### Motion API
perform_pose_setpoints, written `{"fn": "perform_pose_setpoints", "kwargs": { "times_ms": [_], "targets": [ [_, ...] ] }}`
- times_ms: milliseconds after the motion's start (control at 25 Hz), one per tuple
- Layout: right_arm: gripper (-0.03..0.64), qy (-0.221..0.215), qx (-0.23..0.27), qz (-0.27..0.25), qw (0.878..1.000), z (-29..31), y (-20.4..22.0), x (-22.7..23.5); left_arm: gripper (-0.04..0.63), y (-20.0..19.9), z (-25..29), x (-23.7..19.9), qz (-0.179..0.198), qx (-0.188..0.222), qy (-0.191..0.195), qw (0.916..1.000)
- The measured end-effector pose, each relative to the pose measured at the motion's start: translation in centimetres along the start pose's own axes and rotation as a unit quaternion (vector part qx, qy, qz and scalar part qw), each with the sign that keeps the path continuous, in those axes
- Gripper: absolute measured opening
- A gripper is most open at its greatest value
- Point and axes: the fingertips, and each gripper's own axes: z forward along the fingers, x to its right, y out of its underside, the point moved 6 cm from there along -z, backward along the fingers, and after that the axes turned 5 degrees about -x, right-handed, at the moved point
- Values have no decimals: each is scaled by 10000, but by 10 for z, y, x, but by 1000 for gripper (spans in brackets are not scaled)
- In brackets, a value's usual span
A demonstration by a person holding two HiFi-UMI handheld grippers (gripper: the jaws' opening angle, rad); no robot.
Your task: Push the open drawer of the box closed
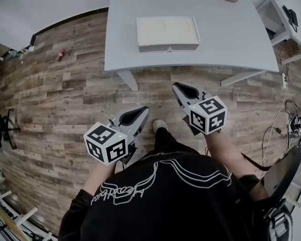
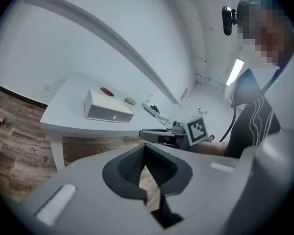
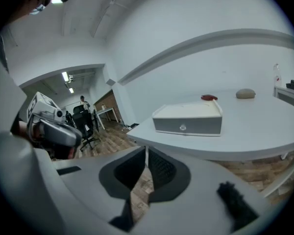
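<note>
While both grippers sit low by the body, well apart from the table point(image 1: 231, 39), the push isn't started yet. Box point(image 1: 168, 31) sits mid-table at the near edge, with the drawer point(image 3: 201, 125) front and knob point(image 3: 183, 127) facing the person. How far the drawer stands out I can't tell; it looks close to flush.

Left gripper point(image 1: 142, 110) has its jaws pressed together, nothing between them. Right gripper point(image 1: 178, 87) is the same, tips touching, empty.

My read is that the right gripper lines up better with the box. Keep the jaws together as a blunt tip and come in level. Land on the drawer front just beside the knob, mid-width, then push straight toward the far side. An off-centre push would likely skew the drawer. The box looks light and may slide on the smooth top, so push slowly, or brace the box's far side with the left gripper.
</note>
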Motion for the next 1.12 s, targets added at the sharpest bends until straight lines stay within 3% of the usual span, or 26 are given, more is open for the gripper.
{"fn": "perform_pose_setpoints", "kwargs": {
  "times_ms": [280, 400, 560, 840, 1120],
  "targets": [
    [9, -1086, 340, -572, 9919, -98, -4, -92, 6, -2, -33, 72, 670, 309, 267, 9969],
    [9, -1336, 392, -902, 9861, -128, -1, -125, 6, -6, -49, 102, 1006, 421, 381, 9933],
    [9, -1470, 608, -847, 9836, -155, 6, -146, 6, -2, -63, 128, 1369, 433, 386, 9889],
    [8, -1293, 802, -1093, 9823, -177, 9, -165, 6, 4, -78, 158, 1551, 521, 413, 9857],
    [8, -1251, 928, -920, 9835, -179, 18, -173, 6, 11, -88, 167, 1660, 522, 348, 9841]
  ]
}}
